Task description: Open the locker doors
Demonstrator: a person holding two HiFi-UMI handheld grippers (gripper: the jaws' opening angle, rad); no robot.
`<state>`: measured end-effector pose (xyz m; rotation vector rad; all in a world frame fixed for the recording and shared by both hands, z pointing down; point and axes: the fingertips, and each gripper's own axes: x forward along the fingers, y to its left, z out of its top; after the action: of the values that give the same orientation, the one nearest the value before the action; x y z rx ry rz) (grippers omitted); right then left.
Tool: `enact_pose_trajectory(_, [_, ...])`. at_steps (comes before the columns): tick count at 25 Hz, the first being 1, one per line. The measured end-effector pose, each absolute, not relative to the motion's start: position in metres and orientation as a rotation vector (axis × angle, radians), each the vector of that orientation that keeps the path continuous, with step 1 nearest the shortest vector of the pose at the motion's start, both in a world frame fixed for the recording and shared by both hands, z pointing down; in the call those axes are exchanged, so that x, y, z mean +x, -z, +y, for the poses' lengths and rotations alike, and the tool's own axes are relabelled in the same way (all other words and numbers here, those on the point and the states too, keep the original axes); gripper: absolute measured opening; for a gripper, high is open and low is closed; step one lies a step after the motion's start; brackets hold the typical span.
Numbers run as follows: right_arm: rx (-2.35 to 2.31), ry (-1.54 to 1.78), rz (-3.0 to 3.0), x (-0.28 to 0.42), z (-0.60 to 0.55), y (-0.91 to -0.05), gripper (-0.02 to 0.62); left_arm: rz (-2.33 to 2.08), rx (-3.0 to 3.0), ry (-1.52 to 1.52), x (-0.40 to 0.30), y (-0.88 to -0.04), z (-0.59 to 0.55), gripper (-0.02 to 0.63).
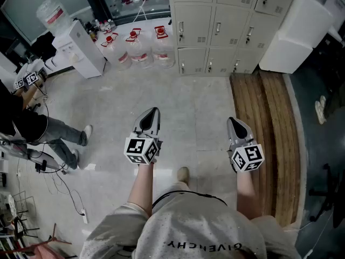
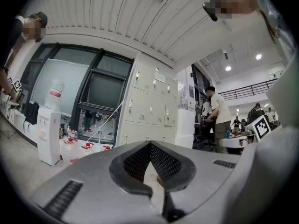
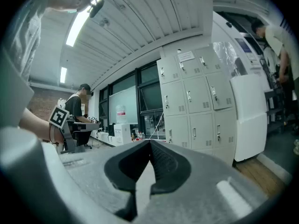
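Locker doors (image 1: 215,28) all stand closed, just right of the water jugs (image 1: 141,48). Well back from those jugs, the left tool (image 1: 154,111) and right tool (image 1: 232,121) are both clenched, holding nothing.

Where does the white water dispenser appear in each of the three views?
Head view: the water dispenser stands at the upper left, left of the lockers.
Left gripper view: it is at the far left, lockers near the centre.
Right gripper view: small, left of centre, lockers to its right.
Shared landmark: the lockers.
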<state>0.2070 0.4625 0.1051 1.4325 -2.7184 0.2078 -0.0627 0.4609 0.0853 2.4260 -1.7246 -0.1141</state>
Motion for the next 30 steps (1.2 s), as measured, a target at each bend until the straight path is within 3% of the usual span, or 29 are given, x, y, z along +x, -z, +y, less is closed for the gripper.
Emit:
enact_pose_trajectory(21, [1.520,-0.247,-2.682,0.162,0.346,-0.135,-0.005,-1.757,2.374,0.123,-0.143,-0.117,0.367,-0.002])
enact_pose_trajectory(30, [1.493,-0.298,-2.728,0.146,0.245,-0.140,-0.003,-1.799,2.350,0.117,-0.164,-0.115,0.279,-0.002])
